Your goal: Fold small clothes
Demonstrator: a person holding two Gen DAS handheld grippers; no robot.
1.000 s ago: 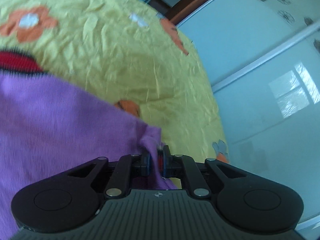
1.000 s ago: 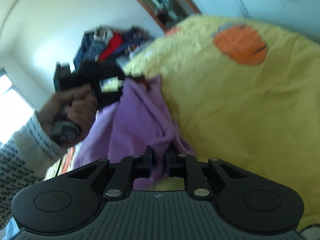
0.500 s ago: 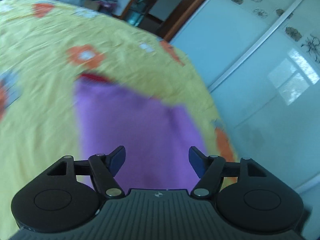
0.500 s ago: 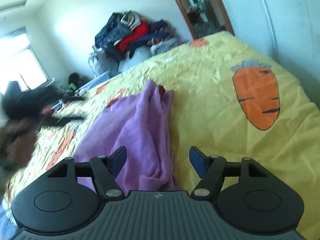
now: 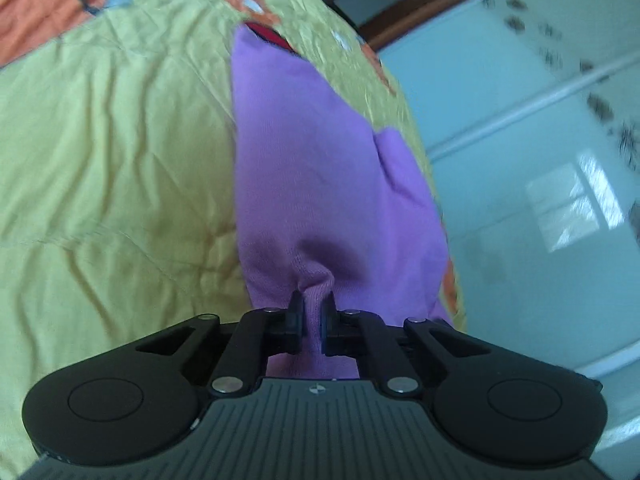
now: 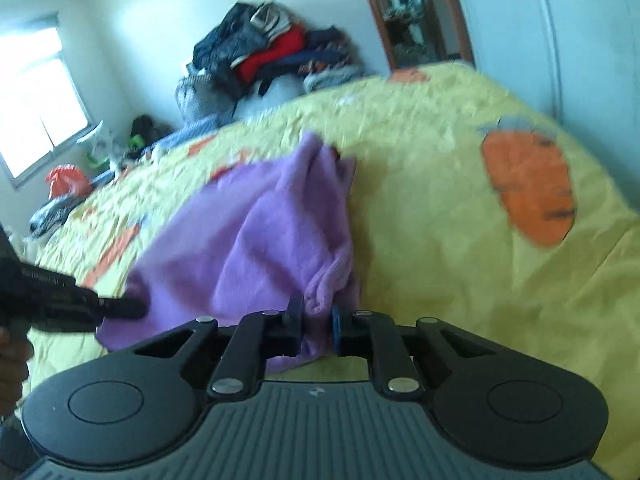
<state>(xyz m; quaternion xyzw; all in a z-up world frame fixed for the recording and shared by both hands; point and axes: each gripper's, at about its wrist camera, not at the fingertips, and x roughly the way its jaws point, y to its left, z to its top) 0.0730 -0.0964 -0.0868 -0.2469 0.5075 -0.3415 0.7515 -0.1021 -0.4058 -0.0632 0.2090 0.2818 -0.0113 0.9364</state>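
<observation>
Left wrist: your left gripper (image 5: pixel 313 304) has just closed, pinching a fold of the purple garment (image 5: pixel 320 168) lying on the yellow bedspread (image 5: pixel 120 160). Right wrist: your right gripper (image 6: pixel 314 312) has just closed on the garment's bunched near edge.

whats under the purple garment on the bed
The purple garment lies on the yellow carrot-print bedspread, which shows all around it. A red trim peeks out at its far end. Anything else beneath is covered.
</observation>
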